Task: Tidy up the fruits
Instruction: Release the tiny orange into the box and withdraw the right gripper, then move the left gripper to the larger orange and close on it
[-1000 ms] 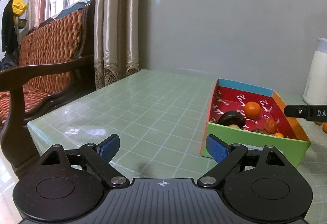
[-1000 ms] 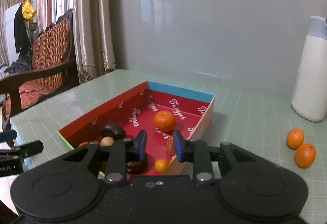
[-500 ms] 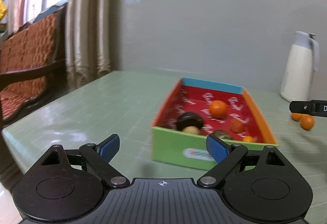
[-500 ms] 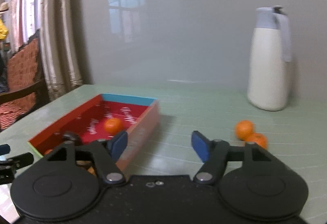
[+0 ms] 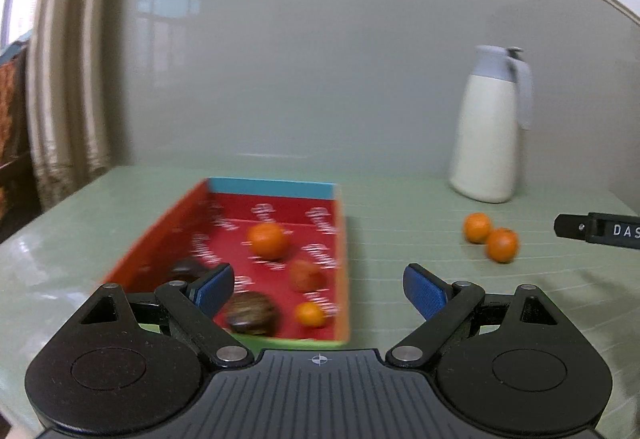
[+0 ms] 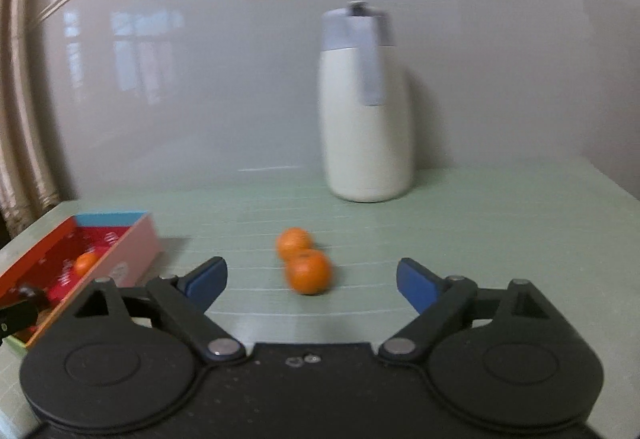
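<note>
Two tangerines (image 6: 304, 261) sit touching on the green surface (image 6: 480, 223), centre frame, just ahead of my right gripper (image 6: 312, 281), jaws just swung wide, nothing between; left gripper (image 5: 320, 289) gapes empty over the box (image 5: 340, 271)

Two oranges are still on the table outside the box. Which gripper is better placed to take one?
Right. The right gripper, just opened and empty, faces the two oranges. The left gripper points at the box.
</note>
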`<state>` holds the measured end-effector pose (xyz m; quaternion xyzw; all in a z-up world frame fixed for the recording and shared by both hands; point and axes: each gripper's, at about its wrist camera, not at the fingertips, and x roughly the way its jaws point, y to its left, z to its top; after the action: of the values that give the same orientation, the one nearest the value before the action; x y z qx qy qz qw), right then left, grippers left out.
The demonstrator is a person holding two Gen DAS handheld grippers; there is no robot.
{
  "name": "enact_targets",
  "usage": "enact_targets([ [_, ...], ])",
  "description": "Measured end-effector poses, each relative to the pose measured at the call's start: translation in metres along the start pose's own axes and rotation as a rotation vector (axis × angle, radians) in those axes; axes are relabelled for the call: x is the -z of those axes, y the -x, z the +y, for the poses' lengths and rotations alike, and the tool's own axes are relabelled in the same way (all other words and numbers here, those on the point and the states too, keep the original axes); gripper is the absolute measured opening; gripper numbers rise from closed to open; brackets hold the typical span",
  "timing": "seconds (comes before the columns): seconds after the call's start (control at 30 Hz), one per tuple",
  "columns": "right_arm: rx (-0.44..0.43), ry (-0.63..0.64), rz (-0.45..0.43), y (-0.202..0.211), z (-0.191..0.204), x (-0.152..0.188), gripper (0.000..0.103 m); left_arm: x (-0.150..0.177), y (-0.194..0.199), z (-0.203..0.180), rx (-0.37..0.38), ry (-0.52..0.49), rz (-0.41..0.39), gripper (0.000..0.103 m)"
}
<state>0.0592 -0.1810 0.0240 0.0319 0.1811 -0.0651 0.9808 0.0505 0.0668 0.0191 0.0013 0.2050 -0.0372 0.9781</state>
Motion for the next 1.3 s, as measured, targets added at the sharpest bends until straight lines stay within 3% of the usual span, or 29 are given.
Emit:
enact_targets([
  [0.63,0.3,-0.1,-0.056,0.047,-0.103,0.018,0.096,-0.01,-0.072,-0.149,0.129,-0.156,0.066,0.091],
  [1.03,0.331,-0.16,-0.069,0.062,-0.136,0.025,0.096,-0.011,-0.117,-0.206,0.132,-0.123,0.114,0.09],
  [1.17,0.333,-0.162,-0.063,0.057,-0.137,0.023,0.096,-0.009,-0.131,-0.213,0.134,-0.127,0.143,0.067],
  [1.3,0.332,-0.169,-0.065,0.059,-0.139,0.023,0.096,-0.01,-0.136,-0.212,0.131,-0.101,0.161,0.064],
])
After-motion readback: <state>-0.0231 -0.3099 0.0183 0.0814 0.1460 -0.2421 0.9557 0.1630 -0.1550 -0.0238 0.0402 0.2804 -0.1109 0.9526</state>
